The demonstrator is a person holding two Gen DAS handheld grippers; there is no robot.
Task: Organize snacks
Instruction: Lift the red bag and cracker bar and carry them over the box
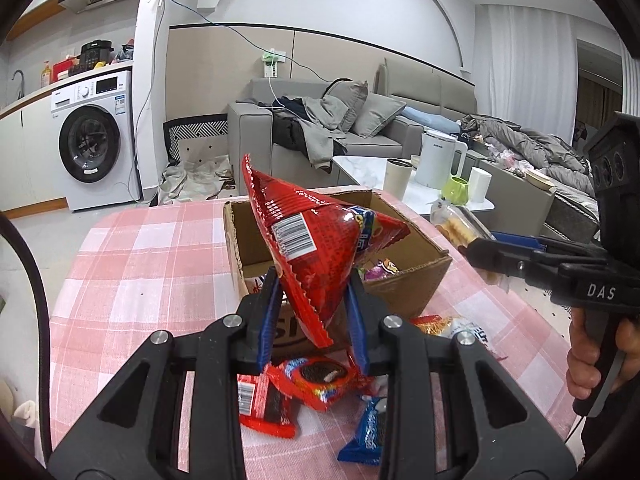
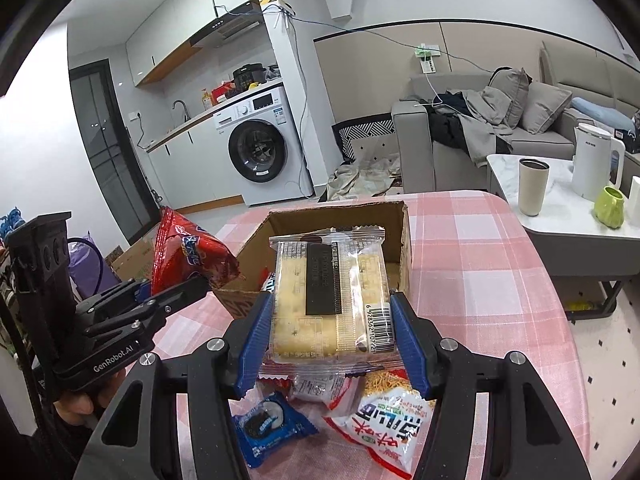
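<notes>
Left tool (image 1: 314,312) grips red bag (image 1: 304,240) – right tool (image 2: 330,336) clamps crackers (image 2: 328,300) over box (image 2: 404,240).

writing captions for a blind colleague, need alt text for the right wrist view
The right gripper clamps a clear pack of crackers above an open cardboard box on a pink checked tablecloth. To its left, the left gripper holds a red snack bag; an Oreo packet and a noodle snack bag lie below.
</notes>
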